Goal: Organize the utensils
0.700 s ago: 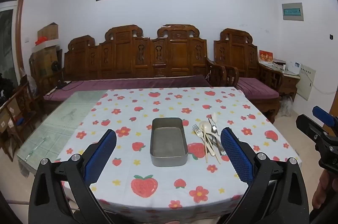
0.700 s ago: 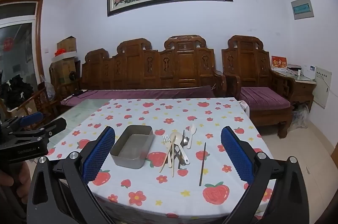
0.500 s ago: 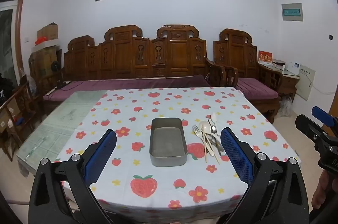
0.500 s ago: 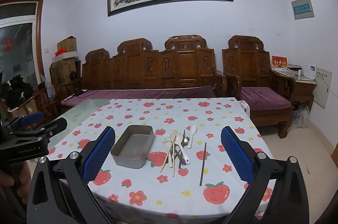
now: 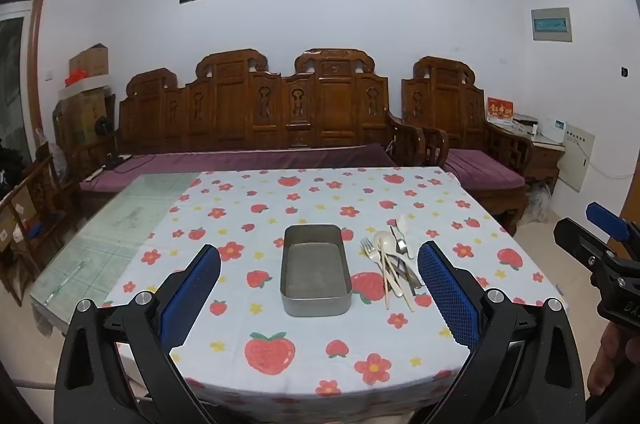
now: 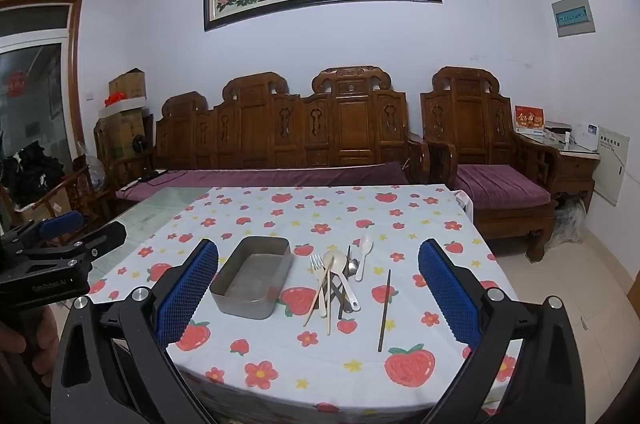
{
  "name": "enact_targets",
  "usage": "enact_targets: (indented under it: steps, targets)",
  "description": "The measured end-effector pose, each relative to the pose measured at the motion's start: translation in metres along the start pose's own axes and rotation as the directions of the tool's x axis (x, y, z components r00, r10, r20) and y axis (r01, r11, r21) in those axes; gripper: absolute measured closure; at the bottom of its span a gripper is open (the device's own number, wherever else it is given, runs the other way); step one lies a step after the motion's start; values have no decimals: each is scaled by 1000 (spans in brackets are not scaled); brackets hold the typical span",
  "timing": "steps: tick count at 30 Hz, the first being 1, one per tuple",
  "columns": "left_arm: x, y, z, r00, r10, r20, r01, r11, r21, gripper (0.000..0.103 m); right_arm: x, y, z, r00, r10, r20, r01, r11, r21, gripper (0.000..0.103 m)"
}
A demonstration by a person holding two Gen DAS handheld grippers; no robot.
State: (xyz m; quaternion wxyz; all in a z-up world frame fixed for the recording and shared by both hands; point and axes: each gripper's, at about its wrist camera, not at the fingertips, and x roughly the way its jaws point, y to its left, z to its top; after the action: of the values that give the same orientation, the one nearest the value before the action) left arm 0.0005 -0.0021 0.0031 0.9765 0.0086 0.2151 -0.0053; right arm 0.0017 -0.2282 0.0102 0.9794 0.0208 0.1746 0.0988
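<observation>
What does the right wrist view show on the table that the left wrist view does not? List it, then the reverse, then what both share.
Only the right wrist view: a dark chopstick lying apart, to the right of the utensil pile; in the left wrist view that spot is hidden behind a blue finger pad.
Only the left wrist view: nothing extra on the table that I can make out.
Both: the empty metal tray, the pile beside it, the strawberry tablecloth, and the left gripper and right gripper, both open and empty.
</observation>
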Motion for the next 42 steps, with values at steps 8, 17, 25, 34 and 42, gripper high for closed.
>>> enact_targets:
  steps: [8,17,25,34,42]
  targets:
    - [0,1,-1,1000,0,3,0,1000,-1,8,1,0,0,1000,0,-2,0,1000,0,3]
    - [-3,-2,2,1000,0,4,0,1000,0,8,1,0,0,1000,1,-1,-1,1000,0,3]
    - [-15,-19,15,1000,-7,13,7,1000,8,8,0,0,0,1000,1,0,-1,1000,0,3]
    - [-18,-18,17,1000,-14,20,13,1000,11,8,-1,0,0,1000,2,-1,-2,1000,1,3]
    - [-20,-18,16,1000,-14,23,14,1000,10,8,-2,0,0,1000,1,2,-1,1000,1,3]
